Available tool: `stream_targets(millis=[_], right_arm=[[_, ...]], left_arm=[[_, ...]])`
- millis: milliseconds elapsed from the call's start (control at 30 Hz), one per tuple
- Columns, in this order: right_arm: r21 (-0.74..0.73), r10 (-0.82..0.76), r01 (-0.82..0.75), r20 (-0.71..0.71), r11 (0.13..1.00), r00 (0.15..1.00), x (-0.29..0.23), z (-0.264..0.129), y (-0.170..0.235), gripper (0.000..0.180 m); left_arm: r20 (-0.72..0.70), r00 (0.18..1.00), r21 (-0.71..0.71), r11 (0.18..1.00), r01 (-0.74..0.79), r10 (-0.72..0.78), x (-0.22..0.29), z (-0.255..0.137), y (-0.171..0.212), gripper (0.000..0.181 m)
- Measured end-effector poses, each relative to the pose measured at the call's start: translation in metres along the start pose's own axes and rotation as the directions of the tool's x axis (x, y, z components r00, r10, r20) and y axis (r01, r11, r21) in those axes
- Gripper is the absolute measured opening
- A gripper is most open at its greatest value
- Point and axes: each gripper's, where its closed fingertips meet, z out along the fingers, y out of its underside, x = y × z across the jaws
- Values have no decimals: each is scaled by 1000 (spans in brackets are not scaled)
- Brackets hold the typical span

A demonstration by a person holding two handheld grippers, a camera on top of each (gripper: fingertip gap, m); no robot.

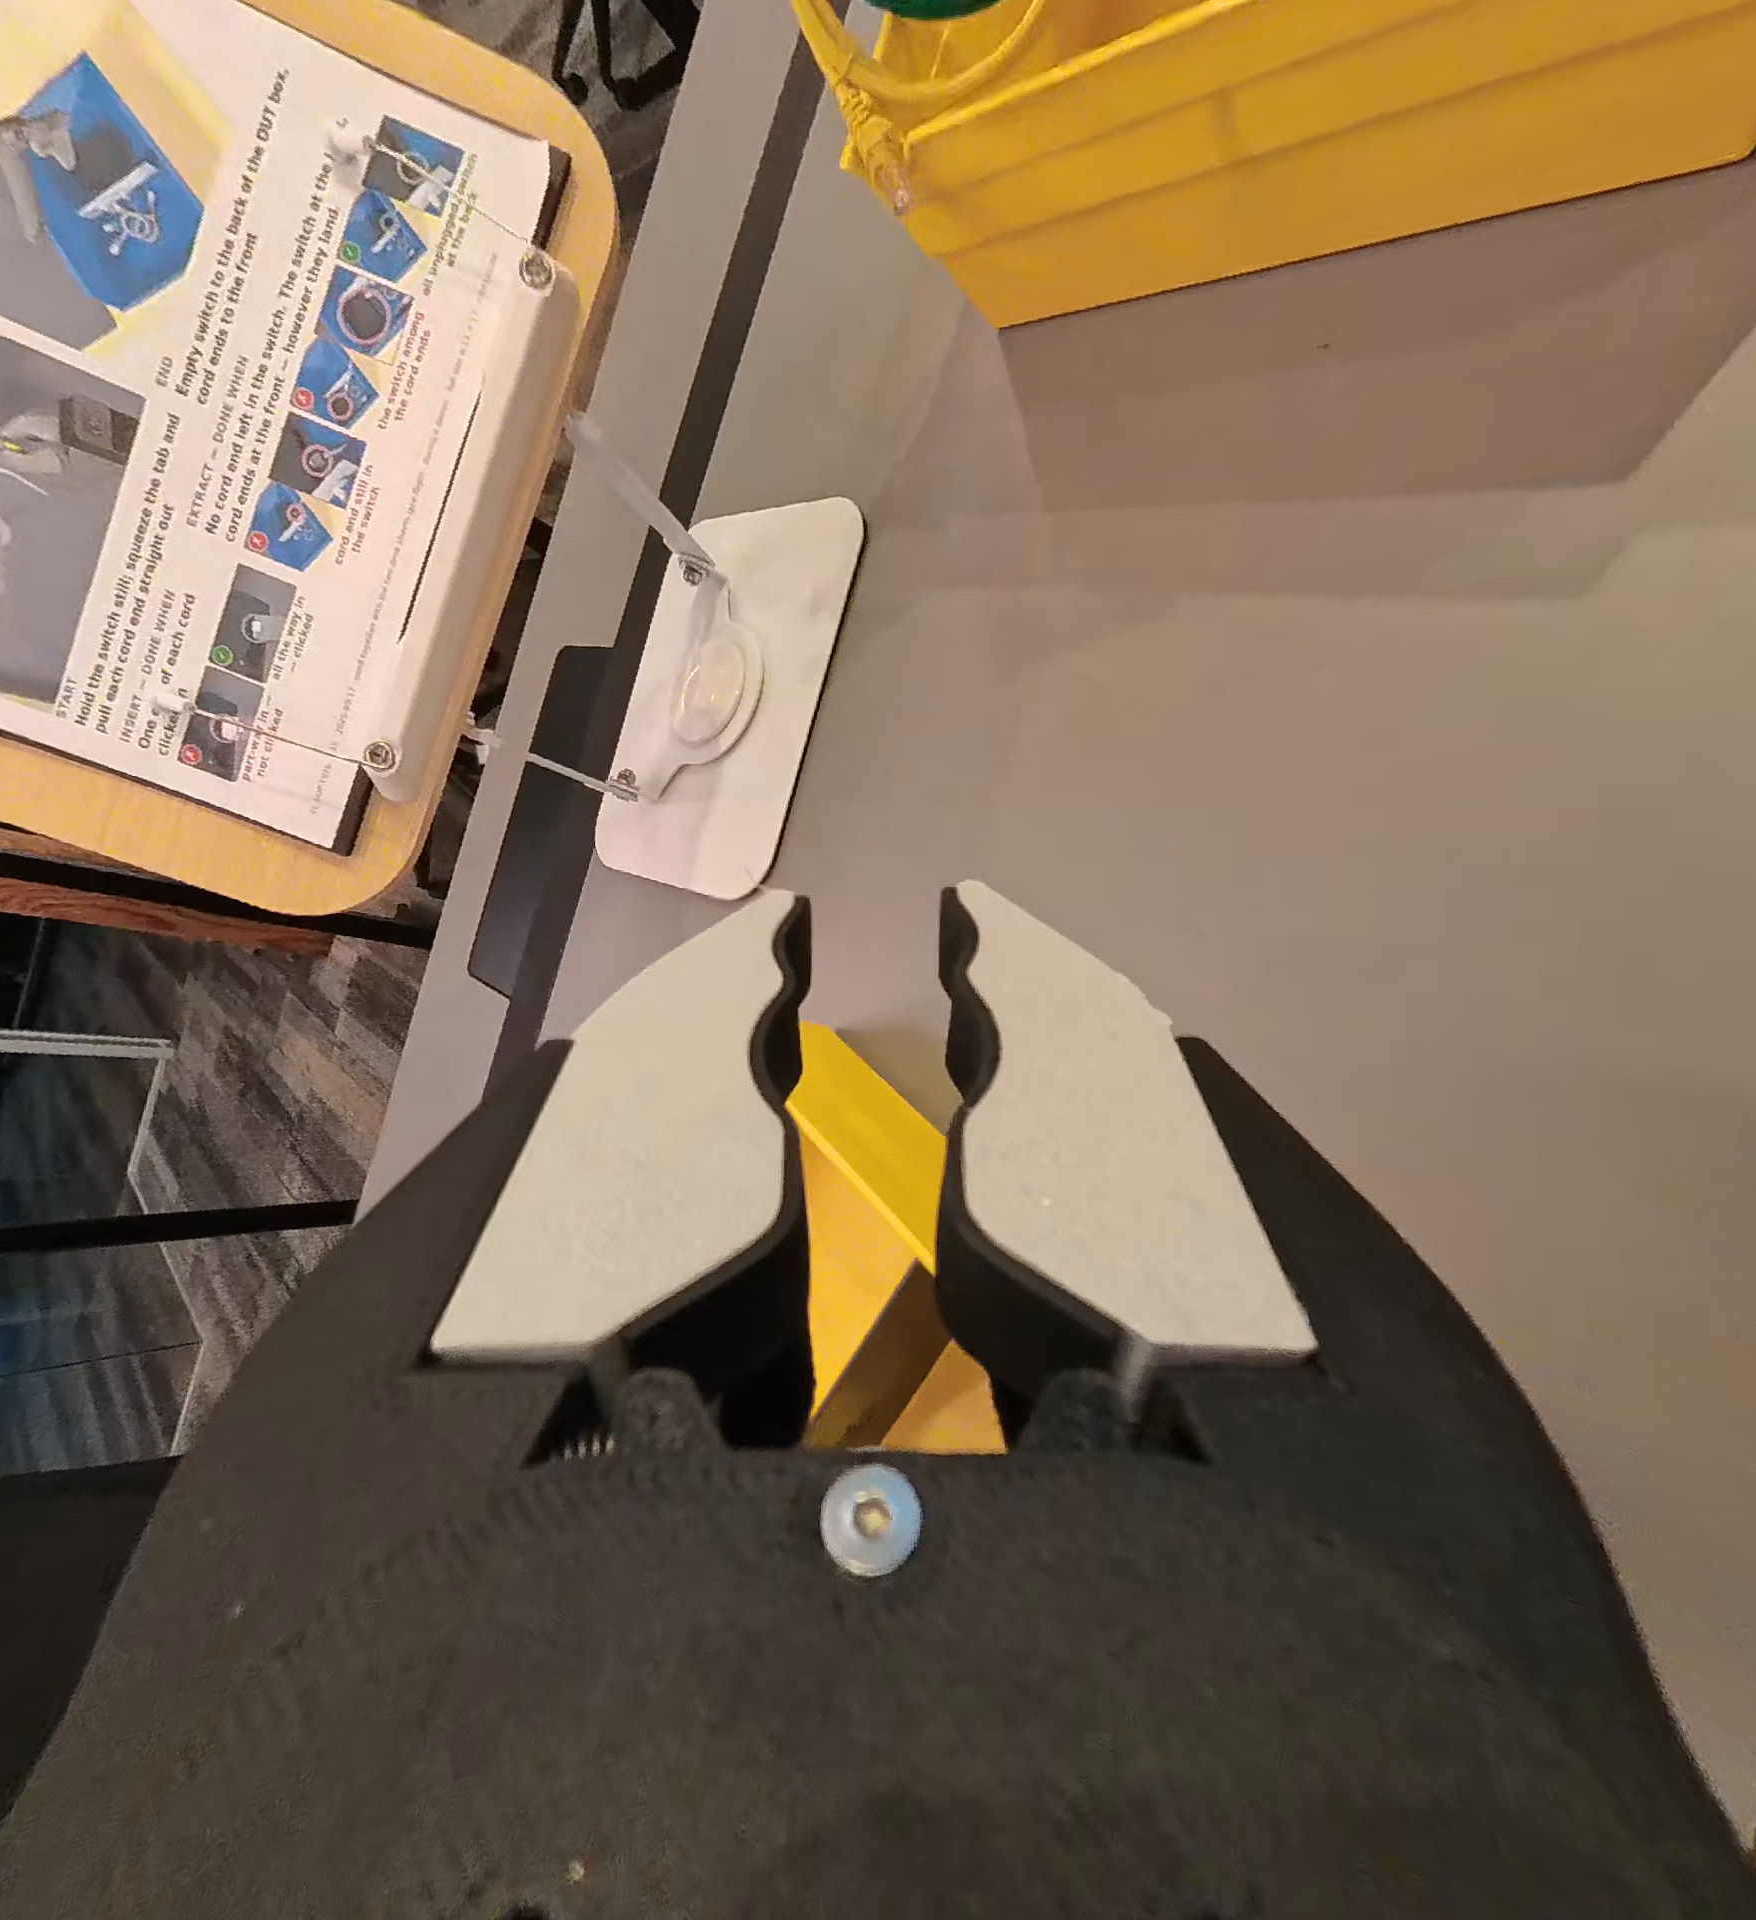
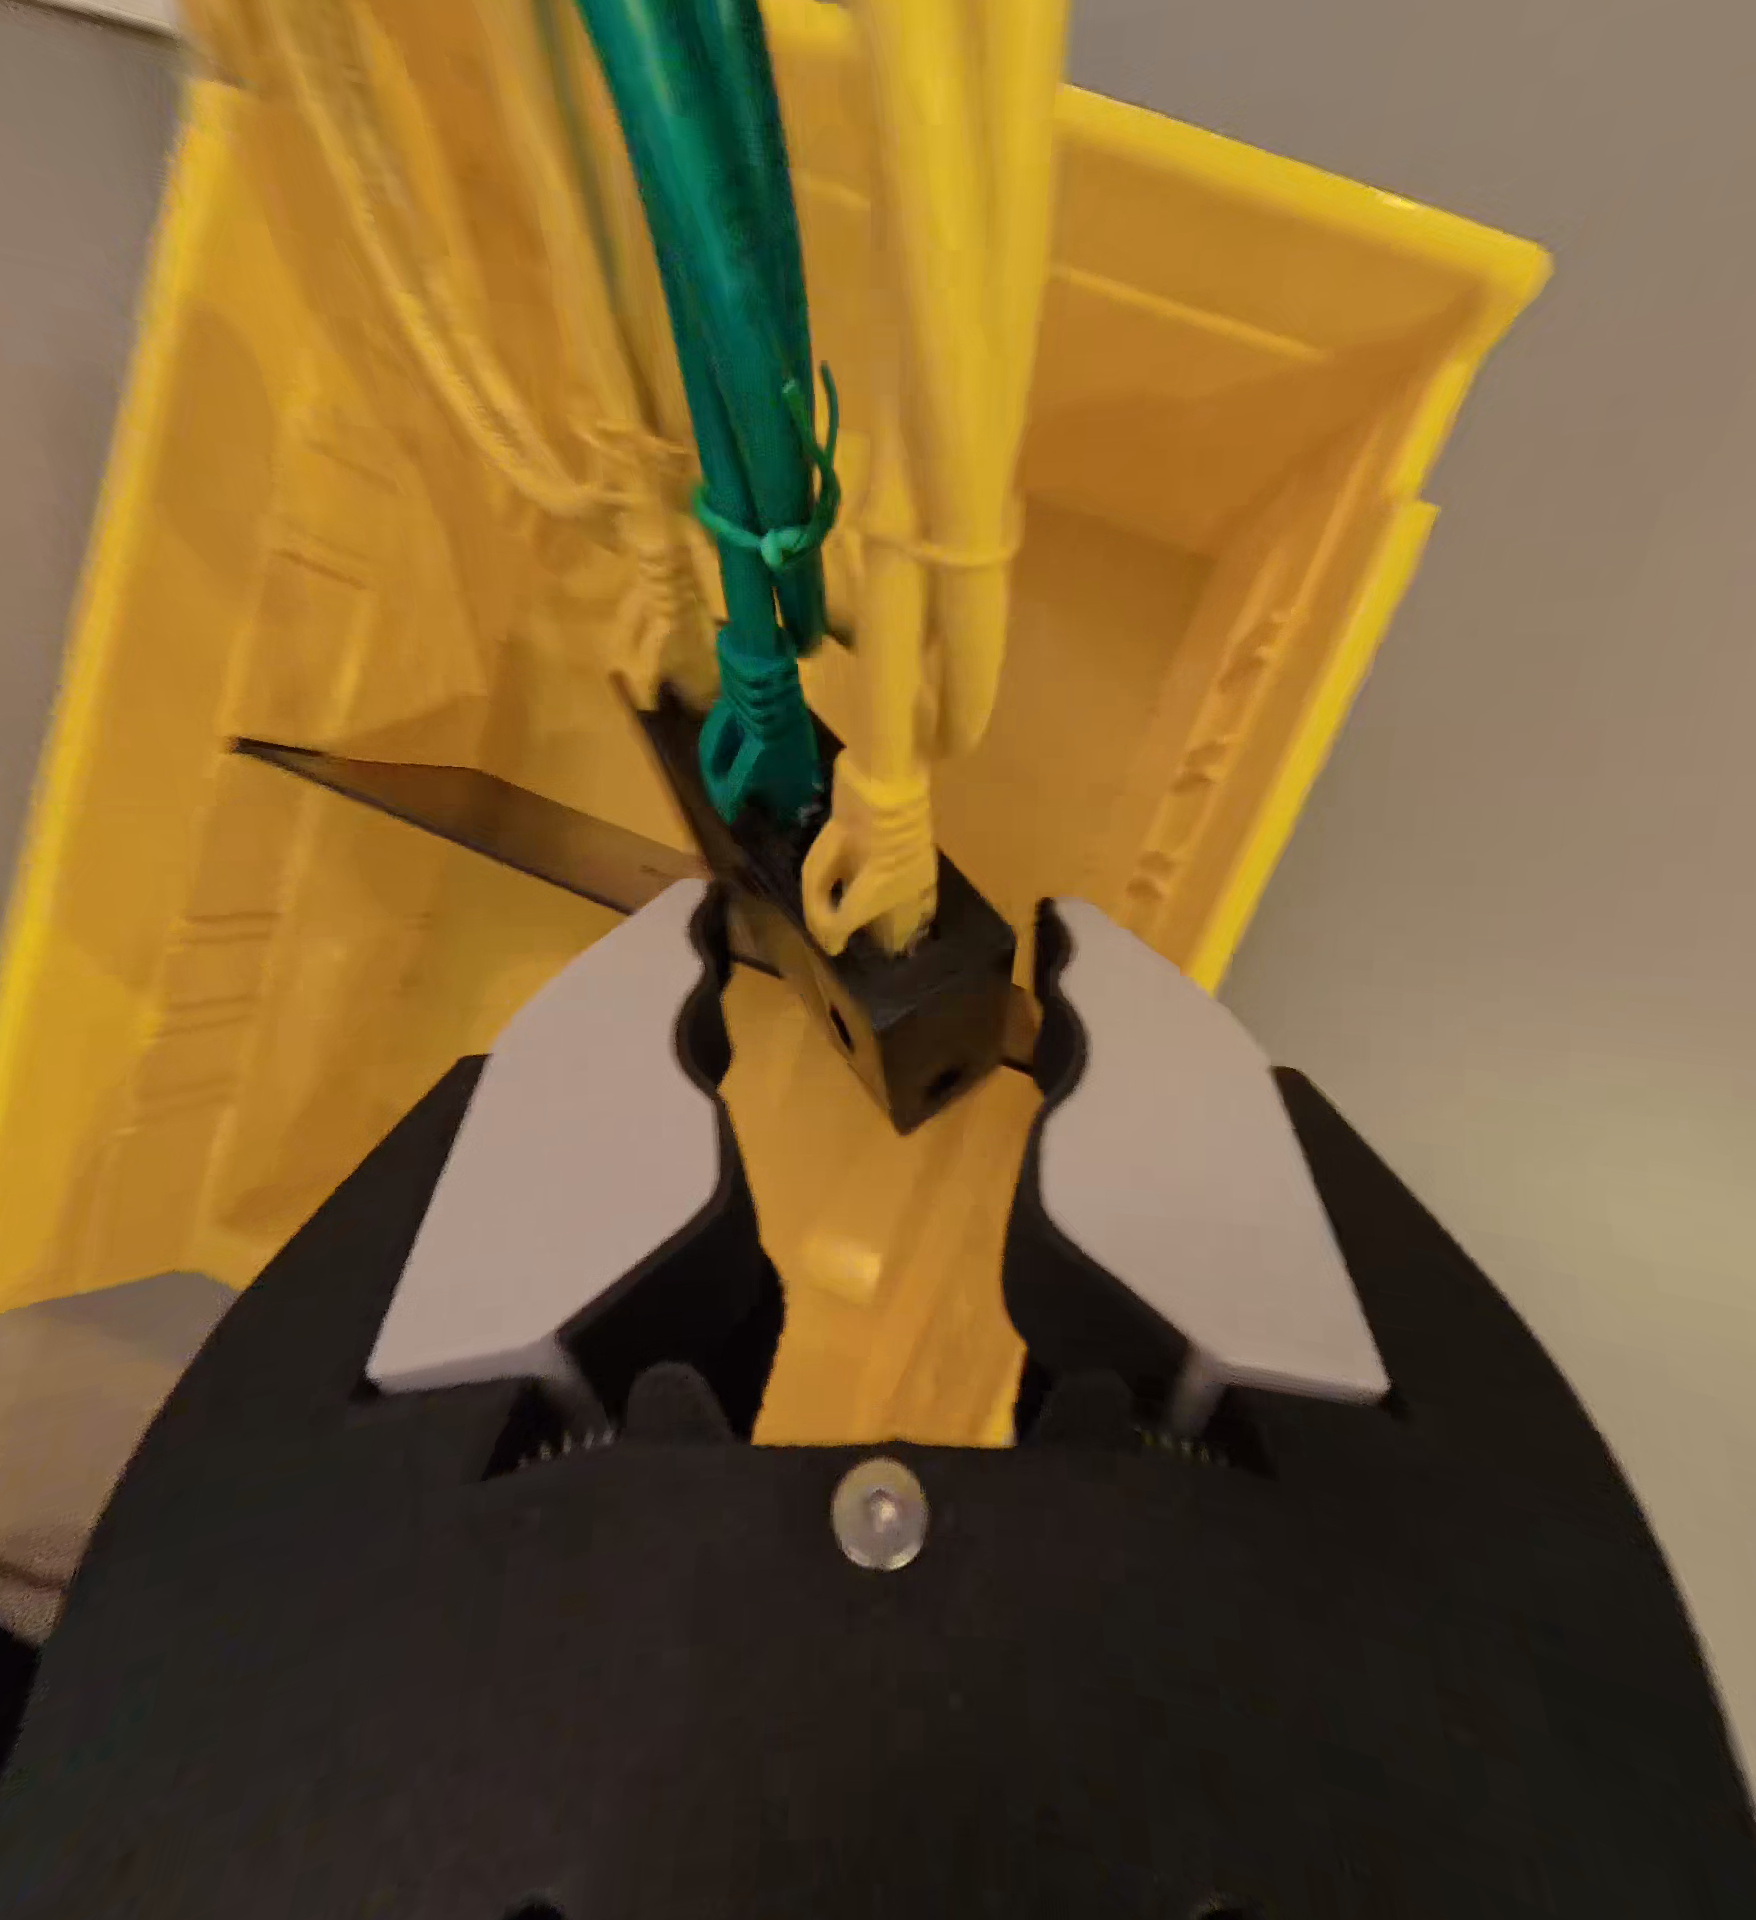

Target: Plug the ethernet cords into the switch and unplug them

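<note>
In the right wrist view my right gripper (image 2: 874, 925) is shut on the black switch (image 2: 926, 1008), with its fingers on the two sides of the block and its metal plate (image 2: 500, 810). It holds the switch over the open yellow bin (image 2: 1269, 416). A green cord (image 2: 749, 499) and a yellow cord (image 2: 895, 821) are plugged into the switch. Another yellow cord (image 2: 661, 592) sits farther along it, blurred. My left gripper (image 1: 874, 914) is open and empty above the grey table (image 1: 1373, 831), apart from the bin.
The yellow bin (image 1: 1269, 156) stands at the top right of the left wrist view, with a yellow cord end (image 1: 874, 135) hanging over its rim. A corner of another yellow bin (image 1: 863, 1122) lies under the left gripper. An instruction sheet (image 1: 230, 416) on a stand with a white base plate (image 1: 739, 707) stands at the table's left edge. About 45 cm separates my left fingertips from my right.
</note>
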Motion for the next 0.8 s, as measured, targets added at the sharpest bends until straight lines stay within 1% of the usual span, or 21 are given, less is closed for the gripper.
stream_targets(millis=[33, 67, 100, 167, 233, 300, 367, 433, 467, 533, 567, 600, 633, 667, 700, 733, 767, 800], right_arm=[[-20, -22, 21, -43, 1000, 999, 5, 0, 0, 62], [-2, -40, 40, -40, 999, 998, 3, -1, -5, 65], [24, -40, 41, -45, 999, 998, 4, -5, -10, 62], [51, -78, 82, -80, 995, 994, 6, -14, -17, 65], [95, -127, 137, -98, 986, 987, 3, -18, -29, 56], [67, -146, 151, -76, 986, 986, 1, -11, -31, 57], [62, -183, 192, -127, 979, 975, 5, -6, -37, 52], [83, -220, 229, -110, 970, 969, -2, 4, -46, 46], [83, -243, 256, -139, 963, 960, -1, 11, -50, 43], [10, -286, 291, -165, 957, 944, 2, 30, -45, 36], [-58, -296, 290, -154, 955, 943, 4, 44, -36, 33], [-89, -301, 290, -151, 953, 942, 5, 54, -32, 37], [-68, -289, 282, -132, 957, 948, 2, 56, -33, 43], [-45, -259, 255, -93, 966, 961, -3, 52, -34, 53], [-14, -228, 227, -67, 974, 971, -8, 45, -36, 61], [28, -221, 224, -64, 974, 973, -10, 35, -39, 64], [61, -227, 232, -84, 971, 970, -10, 23, -41, 66], [68, -229, 238, -124, 969, 965, -4, 12, -38, 70]], left_arm=[[2, 1000, -8, 1000, -5, 5, 0, 1, 2, 23], [2, 1000, -13, 1000, -6, 6, -1, 1, 4, 23], [0, 1000, -11, 1000, -1, 1, -1, 2, 5, 23], [-2, 1000, -7, 1000, 7, -7, -2, 1, 5, 23], [1, 1000, -7, 1000, 12, -12, -4, 2, 7, 23], [5, 1000, -13, 1000, 19, -19, -6, 2, 9, 24], [26, 999, -36, 999, 23, -22, -11, 1, 14, 26], [30, 999, -34, 998, 47, -46, -15, -2, 17, 26], [35, 997, -42, 997, 68, -66, -19, -3, 20, 27], [50, 994, -68, 993, 101, -97, -26, -5, 31, 32], [71, 992, -87, 990, 107, -101, -32, -7, 38, 33], [95, 990, -113, 987, 117, -106, -39, -10, 47, 34], [116, 986, -134, 982, 133, -118, -46, -14, 57, 37], [130, 981, -141, 977, 160, -142, -53, -18, 66, 40], [122, 976, -150, 968, 200, -183, -57, -22, 76, 44], [98, 968, -180, 953, 244, -229, -58, -25, 89, 47], [103, 962, -210, 939, 271, -255, -63, -30, 104, 47], [142, 955, -227, 930, 288, -261, -73, -36, 119, 47]])
